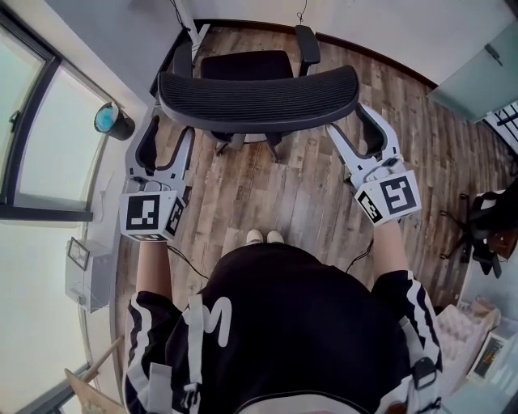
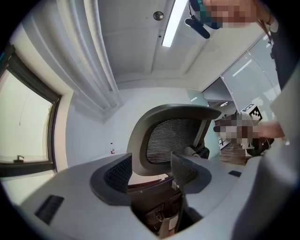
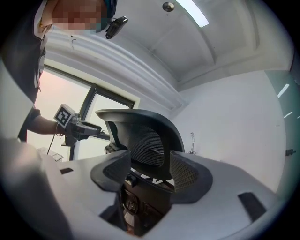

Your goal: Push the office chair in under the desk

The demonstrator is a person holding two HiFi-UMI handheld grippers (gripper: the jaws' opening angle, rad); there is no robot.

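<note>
Standing on the wood floor (image 1: 299,194) is the office chair (image 1: 259,101), back turned to the person: curved mesh backrest nearest, seat (image 1: 247,65) and armrests beyond it, toward the wall at the top of the head view. A white post (image 1: 191,20) w/ a dark foot bar stands just beside the chair's left armrest (image 1: 183,58).

Left gripper (image 1: 168,129) sits at the backrest's left end and right gripper (image 1: 348,121) at its right end. Both aim fwd at the chair, tips just below the backrest's rim in the head view; contact w/ the frame can't be told there. Left gripper view: fingers (image 2: 115,176) stand apart, backrest frame seen in the gap beyond them, pads not pressing on it. Right gripper view: same, fingers (image 3: 185,173) apart, mesh back showing btwn and past them, nothing clamped.

Person's forearms run back from the marker cubes (image 1: 150,214). Light shoes (image 1: 265,237) rest on the floor btwn the grippers, behind the chair.

Left side has a big window (image 1: 32,121), a dark cylinder w/ a blue top (image 1: 112,121) by it and a clear box (image 1: 85,275) nearer the person. At the right edge is another dark chair (image 1: 486,230), well apart. Overhead in the left gripper view: a ceiling light strip (image 2: 172,23) and a pale curtain (image 2: 89,61).
</note>
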